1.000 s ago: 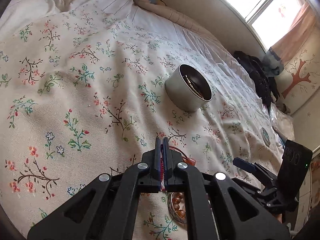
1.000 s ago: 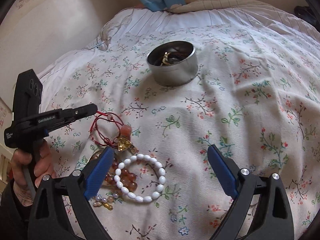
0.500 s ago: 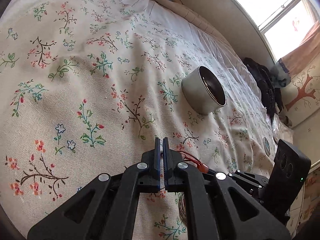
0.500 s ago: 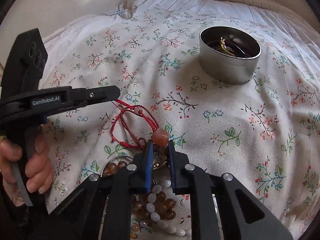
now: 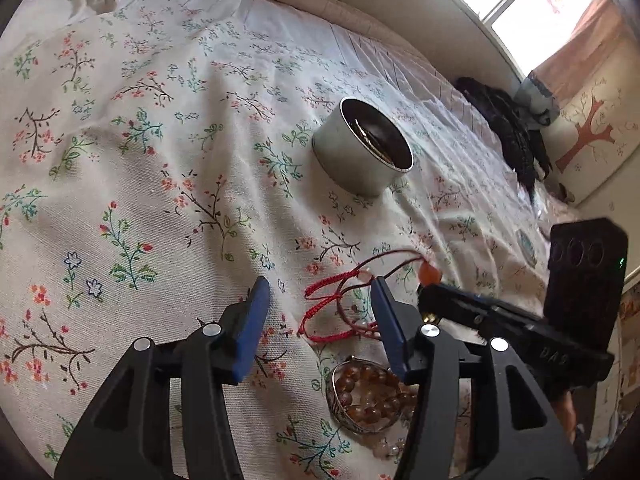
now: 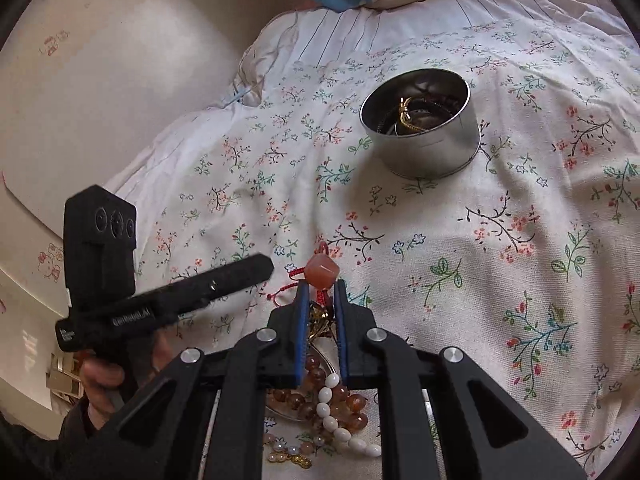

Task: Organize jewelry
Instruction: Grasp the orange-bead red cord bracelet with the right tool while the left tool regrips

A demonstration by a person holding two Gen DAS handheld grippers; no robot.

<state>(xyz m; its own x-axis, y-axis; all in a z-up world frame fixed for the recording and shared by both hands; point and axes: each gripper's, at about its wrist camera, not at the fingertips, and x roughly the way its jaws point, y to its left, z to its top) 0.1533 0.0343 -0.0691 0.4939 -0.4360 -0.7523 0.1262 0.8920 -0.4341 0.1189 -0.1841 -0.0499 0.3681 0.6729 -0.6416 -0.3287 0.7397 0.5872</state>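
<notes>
Here the red string bracelet (image 5: 344, 304) with its orange bead (image 6: 322, 271) lies on the flowery bed (image 5: 168, 184). The right gripper (image 6: 319, 292) pinches it tight. The left gripper (image 5: 318, 300) is opening, off the string. The metal tin (image 6: 424, 136) sits well apart.

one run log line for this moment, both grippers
left gripper: opening, empty | right gripper: shut on red cord bracelet | round metal tin: holds jewelry
</notes>
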